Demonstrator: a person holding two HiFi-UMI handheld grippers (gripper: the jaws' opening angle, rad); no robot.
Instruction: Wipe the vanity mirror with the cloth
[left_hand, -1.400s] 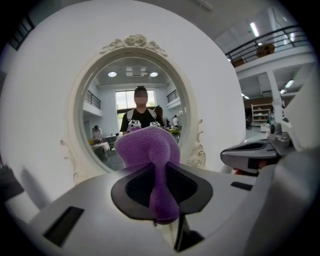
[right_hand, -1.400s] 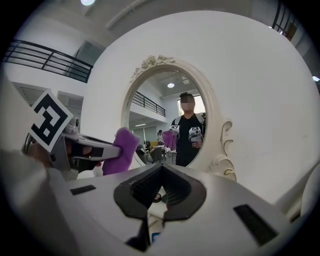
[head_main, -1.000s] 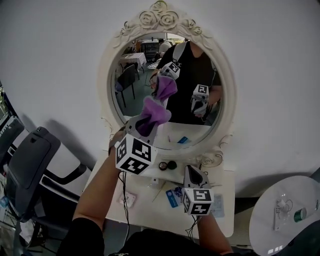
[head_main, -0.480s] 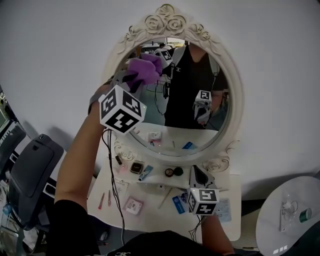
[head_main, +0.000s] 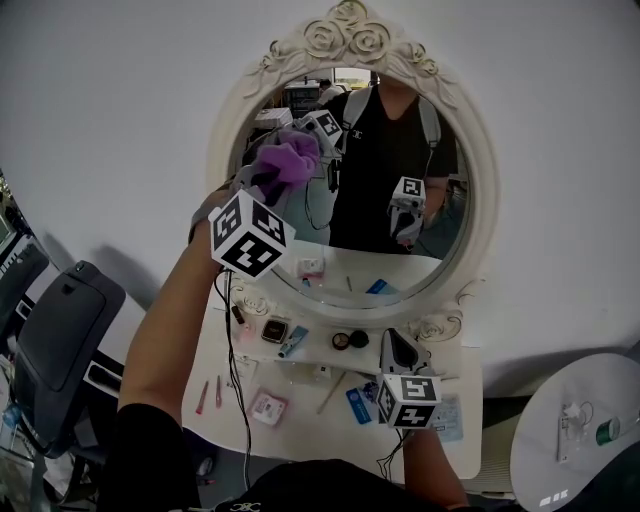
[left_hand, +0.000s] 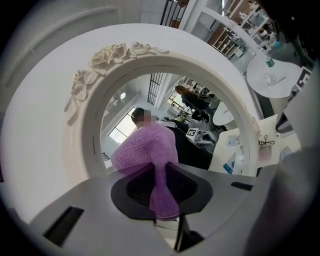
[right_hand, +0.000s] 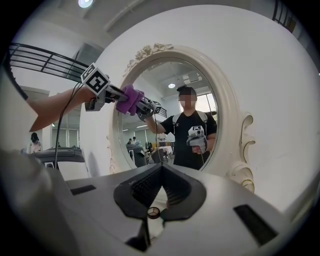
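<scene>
Head view looks steeply down on the oval vanity mirror (head_main: 362, 190) in its white carved frame, with the left gripper (head_main: 270, 178) raised to the upper left part of the glass and the purple cloth (head_main: 288, 158) bunched at its tip. Only this view shows the white dressing table (head_main: 300, 398) below, strewn with small cosmetics, and the right gripper (head_main: 389, 340) held low over it, well apart from the mirror. The left gripper view gives what the head view cannot. The left gripper (left_hand: 162, 175) has its jaws clamped on a narrow tail of the cloth (left_hand: 147, 150), and the fluffy bulk spreads beyond them in front of the lower part of the glass, under the frame's carved roses (left_hand: 112, 52). The right gripper view takes the scene from the side. The person's left forearm (right_hand: 55, 107) reaches out nearly level from the left, and the cloth (right_hand: 129, 99) meets its own reflection, so it seems to be pressed on the glass, though the wide-angle picture leaves that unsure. In the same view the right gripper (right_hand: 161, 172) has its jaws drawn together at the tips with nothing between them, pointing up towards the mirror's lower half. The right arm is bent close to the body, as the reflection shows.
</scene>
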